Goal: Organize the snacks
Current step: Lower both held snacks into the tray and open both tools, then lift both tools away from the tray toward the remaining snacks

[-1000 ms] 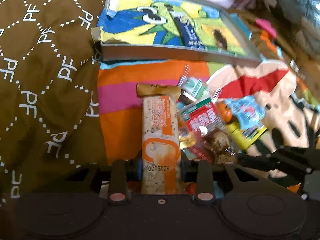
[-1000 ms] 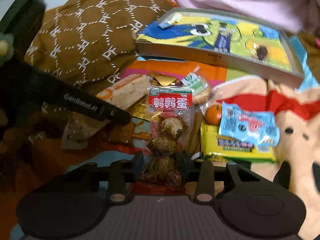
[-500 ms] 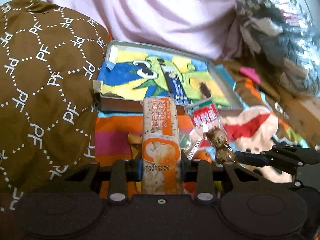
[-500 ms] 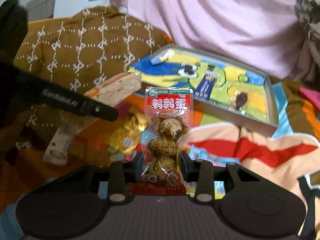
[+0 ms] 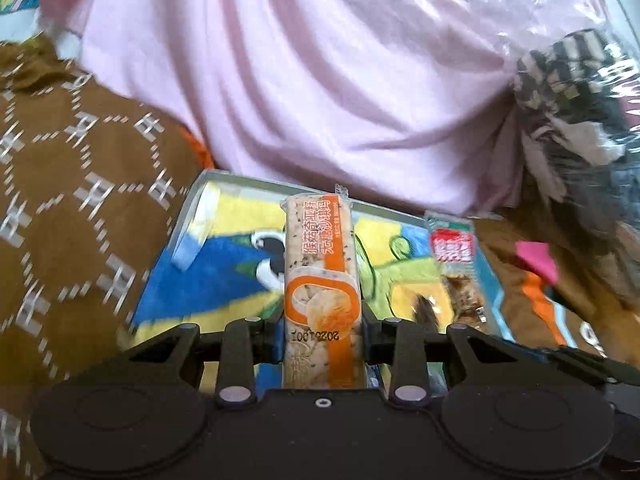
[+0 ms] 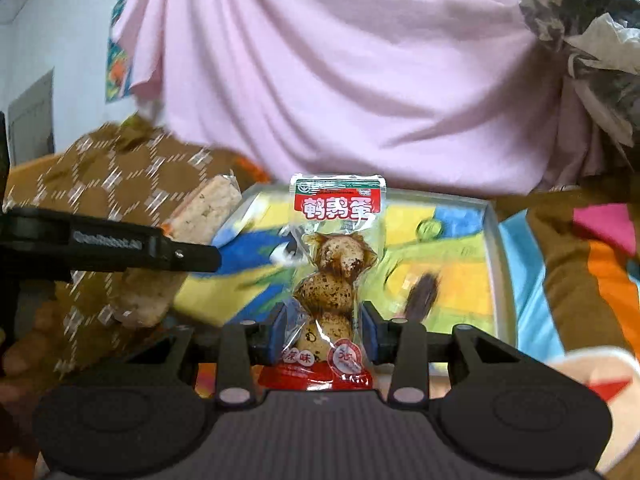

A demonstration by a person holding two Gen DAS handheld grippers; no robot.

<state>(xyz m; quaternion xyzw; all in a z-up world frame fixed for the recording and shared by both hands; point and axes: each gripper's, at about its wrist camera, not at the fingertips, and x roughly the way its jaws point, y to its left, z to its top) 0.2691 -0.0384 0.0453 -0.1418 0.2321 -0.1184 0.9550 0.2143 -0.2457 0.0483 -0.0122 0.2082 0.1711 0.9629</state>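
Clamping an orange cracker bar [image 5: 322, 292] in the left hand-held gripper [image 5: 323, 336], pinching a quail egg packet [image 6: 330, 280] in the right hand-held gripper [image 6: 326, 332], both tilting slightly down above the tray [image 6: 496, 248], only the right view catching a wall [image 6: 60, 40].

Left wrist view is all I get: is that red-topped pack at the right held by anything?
Observer: Yes. The right gripper is shut on the egg pack, gripping its lower end.
Operator: What's in it?
Observer: Three speckled eggs, stacked upright.
Operator: Where's the tray from there?
Observer: The tray lies straight behind the pack.
Operator: And my bar?
Observer: The bar, in the left gripper, sits left of the pack, tilted up.
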